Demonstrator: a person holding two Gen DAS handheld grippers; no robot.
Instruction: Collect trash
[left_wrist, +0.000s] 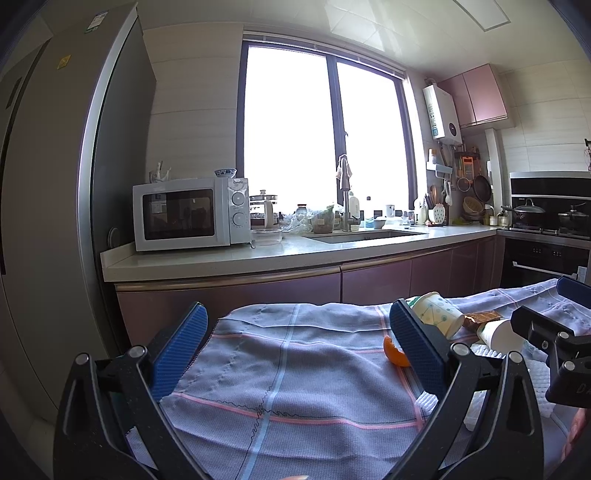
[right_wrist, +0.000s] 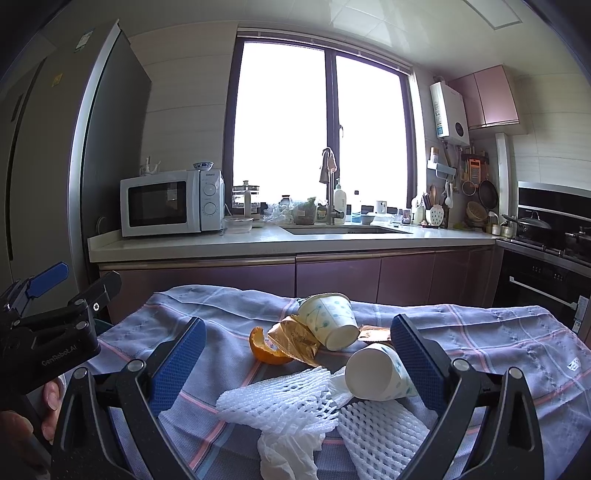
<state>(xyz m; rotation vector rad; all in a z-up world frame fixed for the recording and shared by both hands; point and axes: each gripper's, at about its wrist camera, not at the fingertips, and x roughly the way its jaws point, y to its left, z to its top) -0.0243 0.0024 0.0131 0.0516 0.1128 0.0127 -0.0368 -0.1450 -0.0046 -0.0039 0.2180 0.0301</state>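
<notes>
Trash lies on a blue checked cloth (right_wrist: 498, 339): an orange peel (right_wrist: 264, 350), a gold wrapper (right_wrist: 295, 341), two tipped paper cups (right_wrist: 332, 317) (right_wrist: 376, 373), two white foam nets (right_wrist: 280, 402) (right_wrist: 384, 432) and a crumpled tissue (right_wrist: 288, 454). My right gripper (right_wrist: 297, 354) is open above the pile, its jaws either side of the nets and the near cup. My left gripper (left_wrist: 297, 341) is open and empty over bare cloth (left_wrist: 288, 369), left of the pile. In the left wrist view the peel (left_wrist: 393, 352) and a cup (left_wrist: 439, 312) show beside its right finger.
A kitchen counter (right_wrist: 258, 240) with a microwave (right_wrist: 170, 203), sink (right_wrist: 343, 229) and tap runs behind the cloth. A tall fridge (left_wrist: 55, 203) stands at the left. A stove with pots (right_wrist: 546, 229) and an oven are at the right.
</notes>
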